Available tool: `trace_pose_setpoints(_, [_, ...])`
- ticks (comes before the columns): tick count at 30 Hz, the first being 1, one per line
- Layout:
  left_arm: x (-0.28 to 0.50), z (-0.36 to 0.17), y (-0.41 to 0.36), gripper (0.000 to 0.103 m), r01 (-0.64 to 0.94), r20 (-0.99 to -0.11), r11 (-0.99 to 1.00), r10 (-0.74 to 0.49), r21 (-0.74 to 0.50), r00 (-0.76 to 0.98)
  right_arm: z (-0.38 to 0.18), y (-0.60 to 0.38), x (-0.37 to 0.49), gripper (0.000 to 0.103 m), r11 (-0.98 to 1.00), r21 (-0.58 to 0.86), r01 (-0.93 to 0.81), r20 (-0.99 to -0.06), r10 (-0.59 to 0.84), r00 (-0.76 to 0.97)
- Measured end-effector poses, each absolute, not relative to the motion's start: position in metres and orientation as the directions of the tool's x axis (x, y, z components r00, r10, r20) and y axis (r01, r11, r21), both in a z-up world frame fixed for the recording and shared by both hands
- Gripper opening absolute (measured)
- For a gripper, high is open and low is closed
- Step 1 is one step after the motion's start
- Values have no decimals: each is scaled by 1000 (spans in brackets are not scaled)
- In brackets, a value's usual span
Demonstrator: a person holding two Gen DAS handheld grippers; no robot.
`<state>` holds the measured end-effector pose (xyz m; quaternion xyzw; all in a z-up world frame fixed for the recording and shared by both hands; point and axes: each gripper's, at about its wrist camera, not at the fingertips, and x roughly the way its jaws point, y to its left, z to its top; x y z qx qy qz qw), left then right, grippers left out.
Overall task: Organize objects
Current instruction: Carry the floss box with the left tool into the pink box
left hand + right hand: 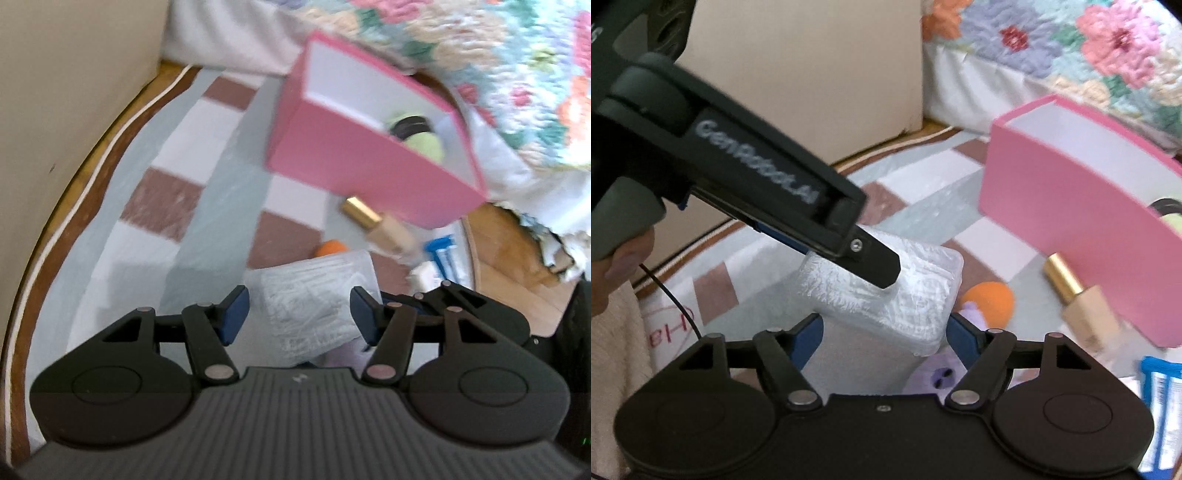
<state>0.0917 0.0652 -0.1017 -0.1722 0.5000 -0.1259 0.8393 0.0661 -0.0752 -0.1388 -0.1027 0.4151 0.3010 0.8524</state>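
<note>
The checked grey, white and brown mat spread across the floor carried everything, with the floral quilted bed cover hanging behind it. Next in size, the open pink cardboard box stood on the mat with a green-and-black item inside it. In front of it the clear rectangular plastic container packed with white cotton swabs was raised off the mat, tilted, between both tools. It looked light and rigid but smooth-walled and likely slippery, with a lid that might pop if squeezed hard; its flat long sides seemed the safest place to grip. The right hand-held gripper straddled the container's lower end, blue pads near its sides, though whether they pressed on it could not be told. The left hand-held gripper had the container's upper end between its pads, and from the right wrist view one finger lay against the top; firm contact was unclear there too. Smaller still, a gold-capped beige foundation bottle lay just beside the box, an orange makeup sponge sat near the container, and a purple soft toy lay beneath it.
</note>
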Motion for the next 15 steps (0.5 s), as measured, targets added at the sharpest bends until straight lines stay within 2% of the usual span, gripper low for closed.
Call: trace_pose_setpoints(15, [104, -28, 11, 58, 167, -760, 909, -412, -383, 503, -68, -113, 53, 78, 856, -26, -517, -739, 332, 587])
